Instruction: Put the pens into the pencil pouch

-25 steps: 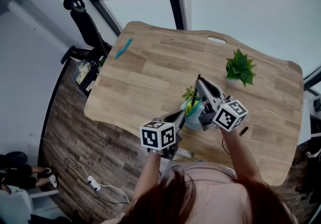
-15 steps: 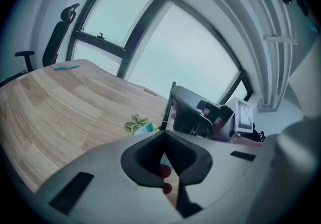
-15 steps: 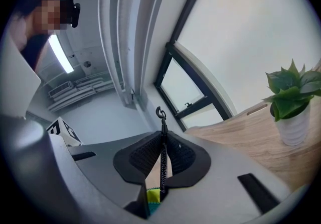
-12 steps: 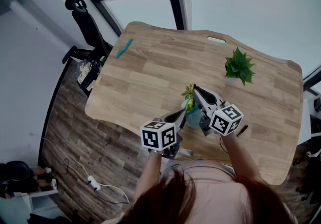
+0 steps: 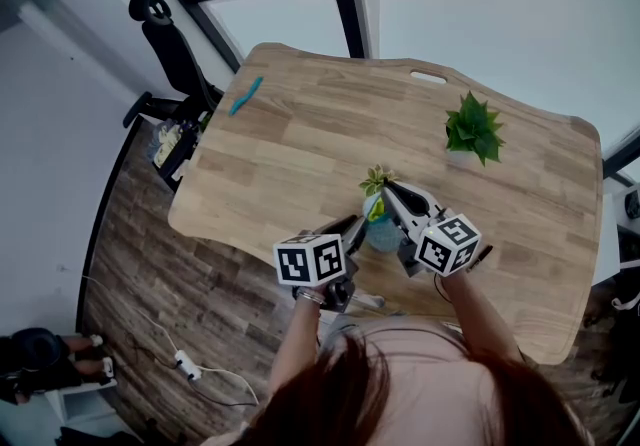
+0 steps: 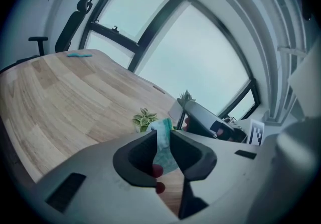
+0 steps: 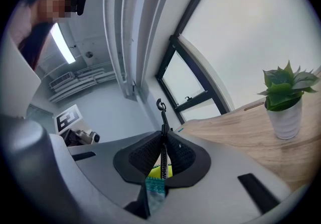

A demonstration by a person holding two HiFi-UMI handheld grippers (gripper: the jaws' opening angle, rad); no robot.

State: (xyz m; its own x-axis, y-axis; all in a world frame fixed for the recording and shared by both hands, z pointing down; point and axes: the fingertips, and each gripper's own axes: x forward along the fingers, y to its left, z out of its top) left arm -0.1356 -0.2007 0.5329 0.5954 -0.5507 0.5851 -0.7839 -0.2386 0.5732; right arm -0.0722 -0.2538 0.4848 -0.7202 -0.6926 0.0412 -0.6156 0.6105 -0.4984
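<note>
Black pen (image 7: 162,120), clip end up, is pinched tight between the pressed-together jaws of my right gripper (image 7: 163,142), right over the teal pencil pouch (image 7: 154,188). The pouch sits between my two grippers at the near part of the wooden table (image 5: 300,154); I can't tell whether it rests on the wood or hangs just above it. My left gripper (image 6: 161,140) has just been opening. Its jaws stand a little apart with the pouch's upper edge between them, and I judge the pads no longer bite the fabric.

That is my main worry. If the left jaws spread more before the pen is in, the mouth may sag or fold shut, or the whole pouch may slump. The pen tip would then push against cloth instead of going inside. Neither gripper view shows me the pen's lower end or the mouth itself, so a slanted pen could catch on the rim and slide in my grip.

A small leafy plant (image 5: 377,178) stands just behind the pouch, and a clumsy shove forward could knock it. The bigger potted plant (image 5: 473,130) is well apart, as is a blue-green pen-like thing (image 5: 246,95) at the far corner
</note>
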